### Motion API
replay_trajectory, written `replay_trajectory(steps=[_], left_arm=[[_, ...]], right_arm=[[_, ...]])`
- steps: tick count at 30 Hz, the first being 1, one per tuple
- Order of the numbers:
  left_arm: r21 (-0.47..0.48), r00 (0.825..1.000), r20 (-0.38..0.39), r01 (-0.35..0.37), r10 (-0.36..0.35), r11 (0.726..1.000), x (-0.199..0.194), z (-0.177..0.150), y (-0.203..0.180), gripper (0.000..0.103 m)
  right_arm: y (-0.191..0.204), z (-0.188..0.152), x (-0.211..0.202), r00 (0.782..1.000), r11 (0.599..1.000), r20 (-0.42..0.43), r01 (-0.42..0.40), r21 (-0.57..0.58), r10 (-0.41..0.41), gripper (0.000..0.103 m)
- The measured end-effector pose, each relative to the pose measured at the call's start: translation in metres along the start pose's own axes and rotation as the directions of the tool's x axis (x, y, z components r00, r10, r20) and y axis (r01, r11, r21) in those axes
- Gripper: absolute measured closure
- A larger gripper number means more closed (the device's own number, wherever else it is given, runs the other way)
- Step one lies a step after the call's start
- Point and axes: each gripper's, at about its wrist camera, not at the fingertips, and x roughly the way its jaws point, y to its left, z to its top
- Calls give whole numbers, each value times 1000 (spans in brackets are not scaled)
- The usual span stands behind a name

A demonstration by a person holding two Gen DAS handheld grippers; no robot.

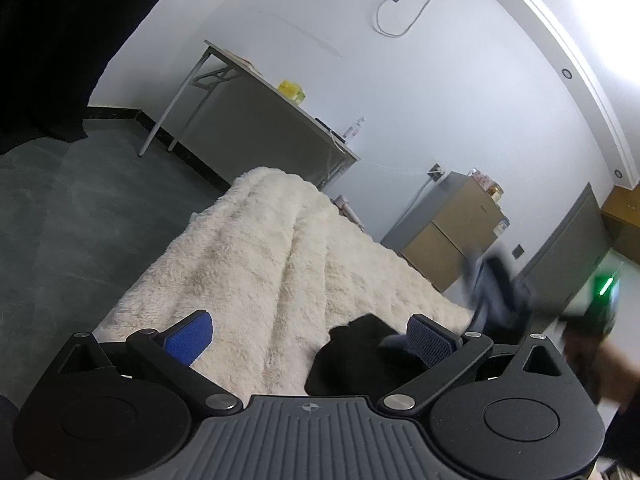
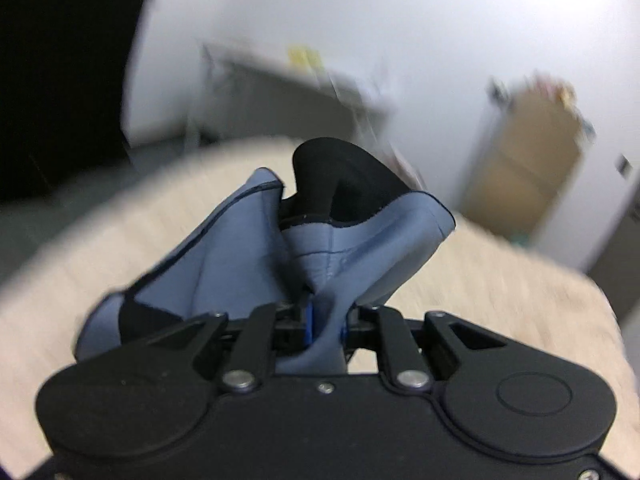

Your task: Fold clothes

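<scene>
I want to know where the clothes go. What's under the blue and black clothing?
A fluffy cream blanket lies under the blue and black garment, which the right gripper pinches above it. What the blanket covers is hidden.

Blurred: grey folding desk (image 2: 288,92) and tan cabinet (image 2: 532,160), right wrist view.
Smeared: blue-and-black fabric garment (image 1: 496,292) beyond the bed's right edge.
</scene>
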Motion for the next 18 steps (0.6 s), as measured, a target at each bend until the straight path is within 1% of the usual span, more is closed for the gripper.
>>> replay_trajectory(steps=[1, 2, 3, 4, 5, 6, 7, 8, 9, 10, 11, 12, 14, 15, 17, 18], left_arm=[[-2, 1000, -1, 1, -1, 1000, 0, 0, 0, 0], [-3, 1000, -1, 1, -1, 1000, 1, 0, 0, 0], [-4, 1000, 0, 0, 0, 1000, 1, 0, 0, 0], [-4, 1000, -1, -1, 1, 1000, 1, 0, 0, 0], [-3, 1000, -3, -1, 1, 1000, 2, -1, 0, 0], [-1, 1000, -5, -3, 3, 1000, 3, -1, 0, 0], [1, 1000, -9, -5, 5, 1000, 4, -1, -1, 0], [3, 1000, -13, -7, 7, 1000, 5, -2, -1, 0], [5, 1000, -15, -9, 9, 1000, 6, -2, -1, 0], [4, 1000, -16, -11, 11, 1000, 6, -2, -1, 0], [1, 1000, -16, -15, 15, 1000, 6, -2, -1, 0], [0, 1000, -16, -16, 16, 1000, 6, -2, -1, 0], [-8, 1000, -15, -12, 12, 1000, 7, -1, 0, 0], [-13, 1000, -13, -11, 11, 1000, 7, -1, 1, 0], [-23, 1000, -11, -8, 8, 1000, 7, 0, 1, 0], [-28, 1000, -10, -7, 7, 1000, 7, 0, 2, 0]], right_arm=[[-13, -19, 19, 998, 999, -55, 28, 33, -26, 91], [-18, -28, 27, 996, 998, -76, 40, 48, -36, 90], [-32, -46, 44, 989, 994, -145, 56, 98, -42, 86], [-47, -64, 62, 975, 986, -216, 76, 149, -42, 84], [-47, -76, 66, 970, 983, -240, 77, 166, -35, 83], [-57, -94, 76, 955, 974, -297, 80, 213, -13, 75], [-55, -106, 72, 952, 969, -306, 97, 226, -24, 66], [-52, -114, 70, 953, 967, -301, 114, 230, -41, 63], [-53, -119, 61, 960, 955, -259, 175, 241, -110, 62], [-56, -113, 51, 962, 939, -215, 223, 263, -169, 51], [-58, -107, 41, 959, 919, -172, 269, 287, -227, 45], [-58, -99, 31, 961, 906, -140, 274, 321, -241, 41], [-58, -82, 10, 961, 879, -77, 273, 391, -265, 41], [-50, -69, -2, 960, 888, -26, 268, 373, -279, 41], [-36, -58, -9, 961, 911, 28, 252, 327, -275, 36], [-18, -52, -16, 975, 945, 82, 175, 277, -205, 35]])
